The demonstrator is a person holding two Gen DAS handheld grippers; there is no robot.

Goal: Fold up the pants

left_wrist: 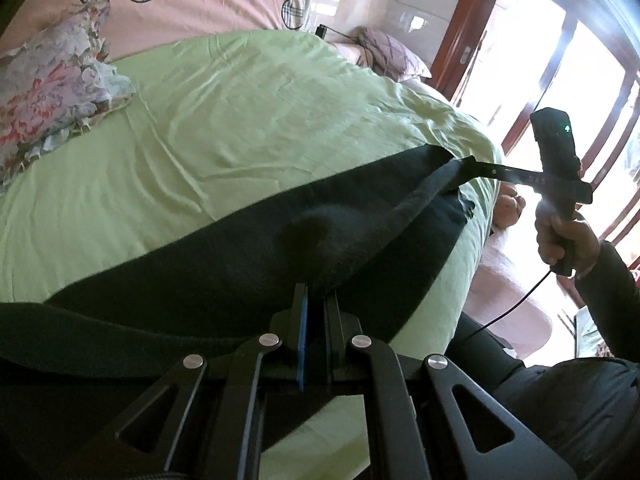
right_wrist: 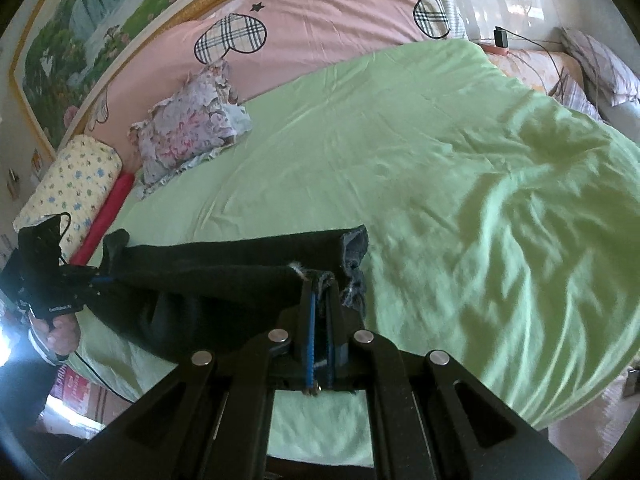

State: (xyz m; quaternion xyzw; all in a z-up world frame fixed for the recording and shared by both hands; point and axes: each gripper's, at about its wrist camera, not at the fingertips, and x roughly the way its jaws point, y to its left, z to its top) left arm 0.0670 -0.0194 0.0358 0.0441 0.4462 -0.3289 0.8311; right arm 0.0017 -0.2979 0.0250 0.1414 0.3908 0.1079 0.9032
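Left fingers [left_wrist: 301,312]: closed together on a pinch of the dark pants [left_wrist: 248,248]; the blue pads meet with cloth bunched just ahead of them.
Left gripper [left_wrist: 316,300]: holds the end of the pants toward the red bolster [right_wrist: 108,216], at the near edge of the green sheet [left_wrist: 240,128].
Pants: stretched in a long dark band between the two grippers, lying along the near edge of the green sheet and partly lifted; one layer rides over another, so they look already doubled lengthwise.
Frayed cuff [right_wrist: 354,248]: bluish, ragged hem lying on the green sheet just beyond the right fingers.
Right fingers [right_wrist: 310,308]: clamped on the upper layer at the hem end, a tuft of white thread showing at their tips.
Right gripper [right_wrist: 320,300]: at the end of the pants away from the bolster, over the near edge of the green sheet.
Step in hand: probably carrying one end over to meet the other.
Doing it well: keep both grips firm and the band taut, so that no slack sags off the sheet's edge; bring the ends together level, with edges aligned; lower the cloth flat onto the green sheet before letting go.
Watch for: the loose lower cuff slipping out of line with the held layer.
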